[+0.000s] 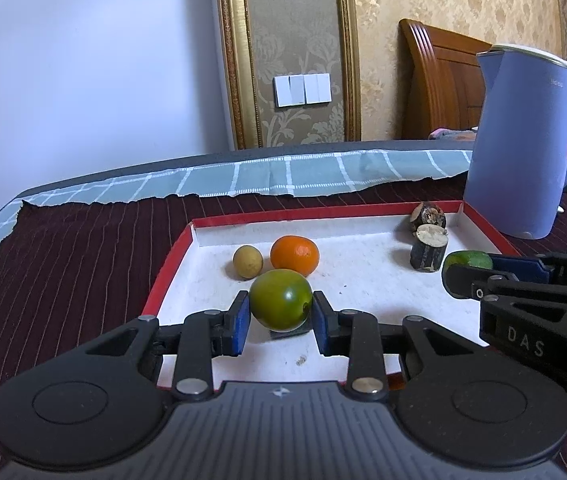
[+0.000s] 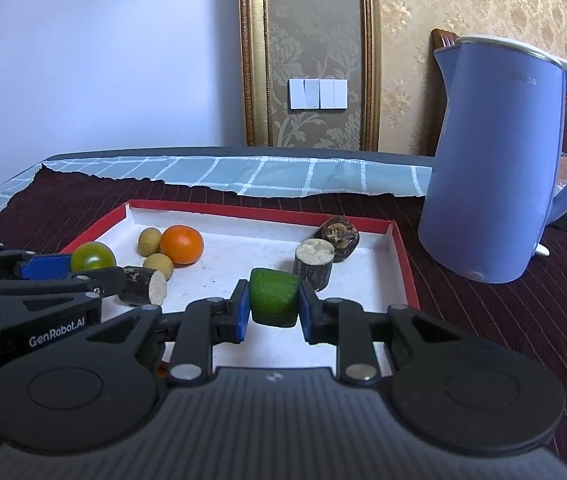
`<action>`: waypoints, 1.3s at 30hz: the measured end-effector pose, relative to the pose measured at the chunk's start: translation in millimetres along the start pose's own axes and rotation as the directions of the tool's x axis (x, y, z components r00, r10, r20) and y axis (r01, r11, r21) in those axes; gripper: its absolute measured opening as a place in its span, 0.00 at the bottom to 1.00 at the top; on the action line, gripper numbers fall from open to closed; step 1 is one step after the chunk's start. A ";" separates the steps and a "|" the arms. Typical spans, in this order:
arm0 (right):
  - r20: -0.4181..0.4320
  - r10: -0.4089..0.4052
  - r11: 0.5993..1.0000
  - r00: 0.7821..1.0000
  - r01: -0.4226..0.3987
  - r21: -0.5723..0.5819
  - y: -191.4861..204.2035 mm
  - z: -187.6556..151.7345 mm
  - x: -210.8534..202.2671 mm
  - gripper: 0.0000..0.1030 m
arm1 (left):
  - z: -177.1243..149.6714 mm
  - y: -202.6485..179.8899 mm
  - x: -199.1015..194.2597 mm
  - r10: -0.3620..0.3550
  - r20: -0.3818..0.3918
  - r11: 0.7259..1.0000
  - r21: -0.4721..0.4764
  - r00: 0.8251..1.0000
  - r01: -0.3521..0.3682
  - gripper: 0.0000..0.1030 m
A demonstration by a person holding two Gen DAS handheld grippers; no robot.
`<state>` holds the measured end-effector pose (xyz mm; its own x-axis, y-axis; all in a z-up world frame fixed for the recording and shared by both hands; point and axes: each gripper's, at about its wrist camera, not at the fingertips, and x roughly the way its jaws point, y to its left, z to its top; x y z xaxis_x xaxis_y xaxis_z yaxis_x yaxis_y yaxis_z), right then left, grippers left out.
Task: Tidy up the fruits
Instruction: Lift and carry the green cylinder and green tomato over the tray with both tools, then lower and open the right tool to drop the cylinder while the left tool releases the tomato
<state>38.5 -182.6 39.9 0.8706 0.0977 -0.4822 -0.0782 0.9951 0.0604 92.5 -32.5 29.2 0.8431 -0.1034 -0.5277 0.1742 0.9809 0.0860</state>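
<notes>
My left gripper [image 1: 281, 320] is shut on a round green fruit [image 1: 281, 300] over the near left part of a white tray with a red rim [image 1: 171, 264]. A dark cane piece [image 2: 142, 285] lies just under that fruit. My right gripper [image 2: 274, 316] is shut on a green fruit chunk [image 2: 274, 298] over the tray's near middle. Farther back in the tray lie an orange [image 1: 294, 255], small tan fruits [image 2: 149, 241] and two more dark cane pieces [image 2: 313, 264]. The two grippers stand side by side, left one to the left.
A tall blue kettle [image 2: 495, 168] stands to the right of the tray on the dark striped cloth [image 1: 63, 264]. Beyond it, a checked cloth [image 1: 283, 176] covers the table's far edge, with a wall and a gilt frame behind.
</notes>
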 end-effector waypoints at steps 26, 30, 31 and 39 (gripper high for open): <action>-0.010 -0.014 1.000 1.000 0.014 -0.002 -8.4 10.0 18.0 0.24 | 18.8 -12.9 37.1 0.024 -0.043 0.999 0.025 0.999 -0.023 0.31; -0.009 -0.018 1.000 1.000 0.018 -0.003 -9.5 14.3 23.2 0.23 | 23.6 -15.4 43.5 0.031 -0.041 0.999 0.033 0.999 -0.029 0.30; -0.009 -0.021 1.000 1.000 0.021 -0.004 -9.7 15.6 24.9 0.23 | 24.9 -15.9 45.5 0.034 -0.041 0.999 0.036 0.999 -0.032 0.30; -0.023 -0.045 0.999 0.999 0.045 0.002 -15.1 27.3 43.1 0.24 | 36.6 -20.1 59.9 0.053 -0.041 0.997 0.054 0.998 -0.051 0.30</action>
<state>90.5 -193.8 42.1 0.8620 0.0528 -0.5042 -0.0374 0.9985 0.0406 158.2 -64.4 26.8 0.8295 -0.0443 -0.5567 0.1583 0.9746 0.1582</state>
